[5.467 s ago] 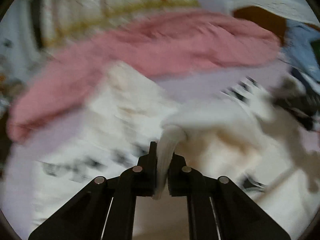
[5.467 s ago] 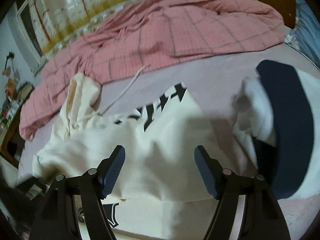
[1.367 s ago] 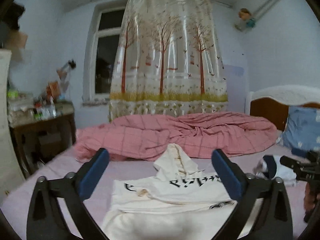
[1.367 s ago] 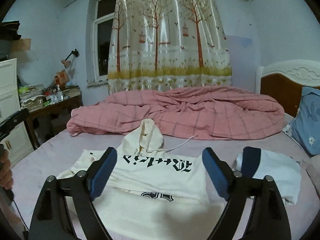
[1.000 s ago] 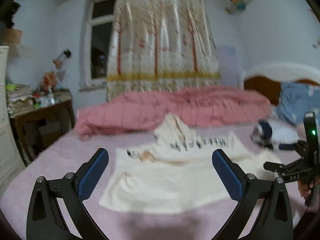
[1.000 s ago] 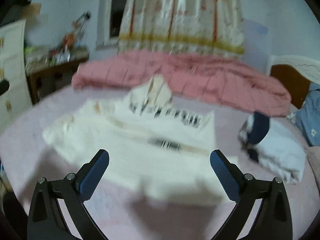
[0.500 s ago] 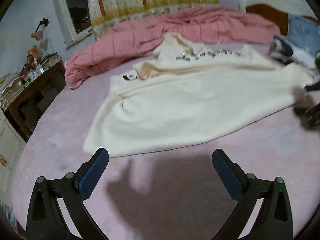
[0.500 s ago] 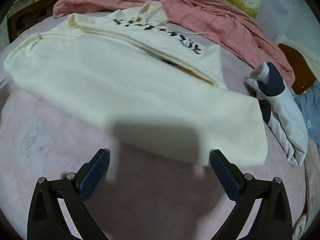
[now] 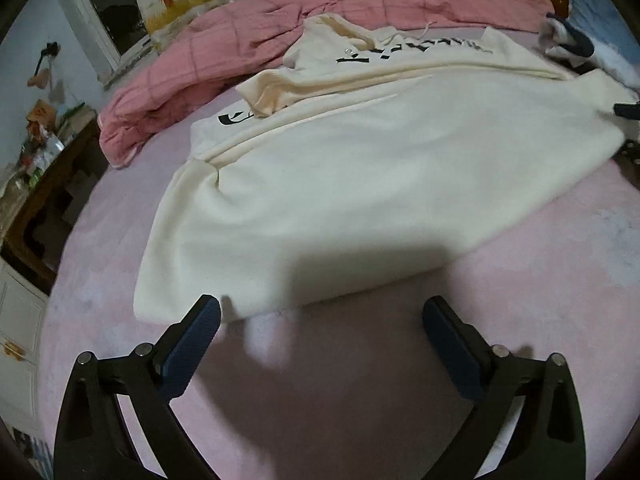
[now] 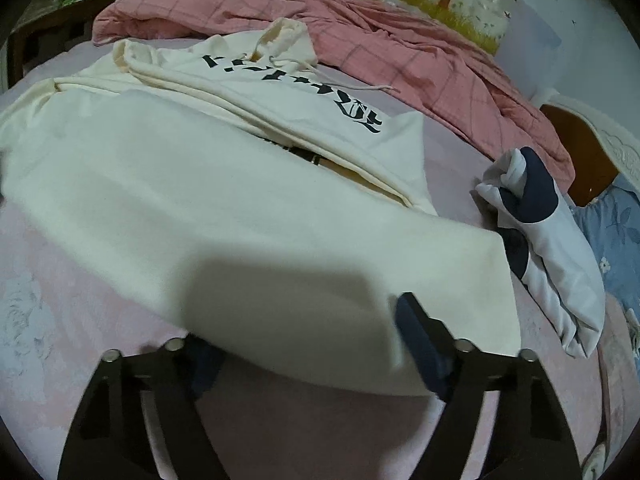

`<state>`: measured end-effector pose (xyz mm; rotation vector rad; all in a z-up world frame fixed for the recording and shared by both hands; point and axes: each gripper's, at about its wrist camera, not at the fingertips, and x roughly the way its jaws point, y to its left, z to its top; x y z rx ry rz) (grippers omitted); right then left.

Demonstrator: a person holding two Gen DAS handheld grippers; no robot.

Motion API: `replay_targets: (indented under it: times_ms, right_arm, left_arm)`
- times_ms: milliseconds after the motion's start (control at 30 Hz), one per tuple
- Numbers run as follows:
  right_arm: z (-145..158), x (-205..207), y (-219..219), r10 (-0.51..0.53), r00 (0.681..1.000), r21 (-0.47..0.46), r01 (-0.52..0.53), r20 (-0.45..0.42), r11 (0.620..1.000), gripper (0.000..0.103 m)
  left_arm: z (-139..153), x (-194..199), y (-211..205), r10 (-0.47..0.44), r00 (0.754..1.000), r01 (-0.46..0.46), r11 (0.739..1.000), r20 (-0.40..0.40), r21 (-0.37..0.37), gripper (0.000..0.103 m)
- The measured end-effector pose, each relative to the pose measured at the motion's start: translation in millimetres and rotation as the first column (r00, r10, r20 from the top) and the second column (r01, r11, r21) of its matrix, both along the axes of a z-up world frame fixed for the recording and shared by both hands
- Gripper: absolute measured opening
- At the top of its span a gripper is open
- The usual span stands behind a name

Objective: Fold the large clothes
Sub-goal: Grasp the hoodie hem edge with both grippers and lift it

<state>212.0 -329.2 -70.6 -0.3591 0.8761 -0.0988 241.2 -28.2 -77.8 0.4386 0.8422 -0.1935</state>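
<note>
A cream hoodie (image 9: 380, 168) with black lettering lies spread on the pink bed sheet (image 9: 360, 380), hood toward the far side and lower half folded up over the chest. My left gripper (image 9: 320, 312) is open just short of the near folded edge, by its left corner, with only sheet between its fingers. In the right wrist view the hoodie (image 10: 200, 200) fills the middle. My right gripper (image 10: 304, 328) is at the near edge by the right corner, jaws closing. One finger lies partly under the cloth and the other on top, and the pads do not press.
A pink checked quilt (image 9: 240, 40) is bunched along the far side of the bed. A folded white and navy garment (image 10: 552, 248) lies right of the hoodie, beside a blue flowered pillow (image 10: 616, 232) and the wooden headboard (image 10: 576, 152). A cluttered wooden desk (image 9: 40, 184) stands at the left.
Both grippers have tipped down and sunk from facing the room to the hoodie's near edge. The right jaws have narrowed, and the edge now lies between them.
</note>
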Motion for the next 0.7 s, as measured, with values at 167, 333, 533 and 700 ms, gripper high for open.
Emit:
replay_targets:
  times_ms: [167, 333, 533, 700]
  right_arm:
    - [-5, 4, 3, 0.021, 0.999, -0.033, -0.021, 0.028, 0.999, 0.072]
    - [-8, 10, 4, 0.006, 0.999, -0.088, -0.002, 0.051, 0.996, 0.054]
    - [1, 3, 6, -0.021, 0.992, -0.147, 0.039, 0.122, 0.988, 0.017]
    - [17, -24, 8, -0.039, 0.984, -0.13, 0.063, 0.176, 0.99, 0.015]
  left_arm:
    - [-3, 26, 2, 0.044, 0.997, -0.042, 0.998, 0.055, -0.037, 0.094]
    - [-10, 50, 9, 0.107, 0.991, -0.108, 0.994, 0.077, 0.008, 0.059]
    - [1, 42, 21, 0.17, 0.969, -0.172, 0.985, 0.177, -0.003, 0.016]
    - [8, 14, 20, 0.154, 0.971, -0.157, 0.988, 0.186, 0.0, 0.014]
